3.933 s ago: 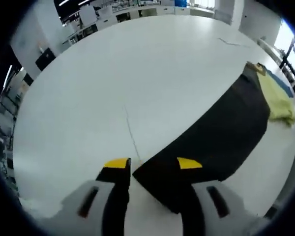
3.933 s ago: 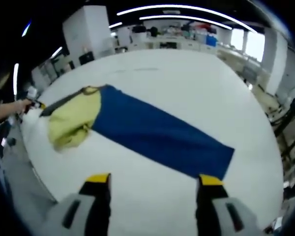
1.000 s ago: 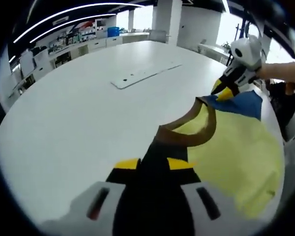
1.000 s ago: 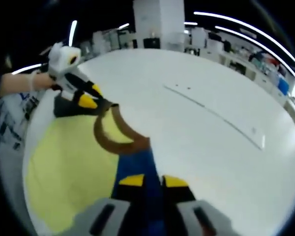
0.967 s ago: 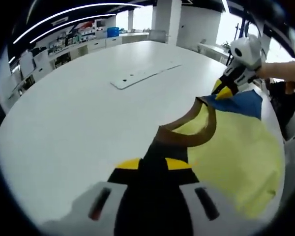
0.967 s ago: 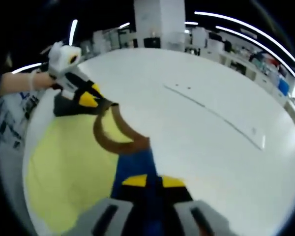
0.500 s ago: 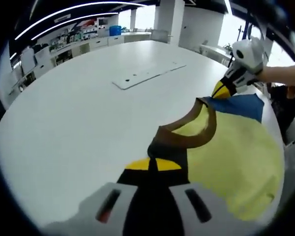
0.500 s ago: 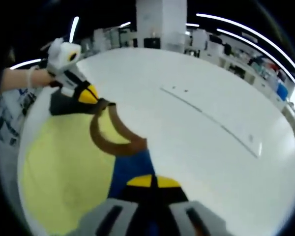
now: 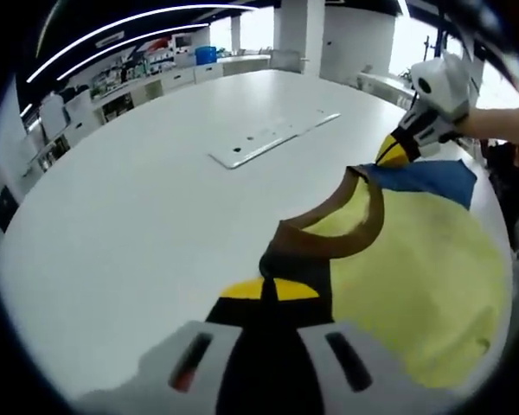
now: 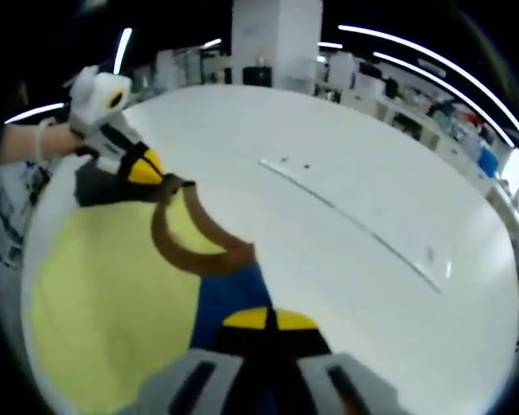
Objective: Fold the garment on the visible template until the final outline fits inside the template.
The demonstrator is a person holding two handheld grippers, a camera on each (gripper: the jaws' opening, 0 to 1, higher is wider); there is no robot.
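Observation:
The garment lies on the white table (image 9: pixel 138 216): a yellow body (image 9: pixel 415 285), a brown collar (image 9: pixel 329 235), one black shoulder and one blue shoulder (image 9: pixel 428 177). In the left gripper view my left gripper (image 9: pixel 269 290) is shut on the black shoulder (image 9: pixel 294 264) beside the collar. My right gripper (image 9: pixel 396 154) comes in at the upper right, pinching the blue shoulder. In the right gripper view my right gripper (image 10: pixel 269 320) is shut on the blue fabric (image 10: pixel 229 298). There my left gripper (image 10: pixel 143 169) holds the black corner (image 10: pixel 99 188) at the upper left. The collar (image 10: pixel 186 246) curves between them.
A long white strip with small holes (image 9: pixel 272 138) is set into the table beyond the garment, and appears as a thin line (image 10: pixel 355 226) in the right gripper view. Benches and shelves stand at the room's far side. A hand (image 10: pixel 48 138) holds the left gripper.
Both grippers' jaws, slightly apart a second ago, have shut on the garment's shoulders beside the collar. Both views have shifted slightly with the hands.

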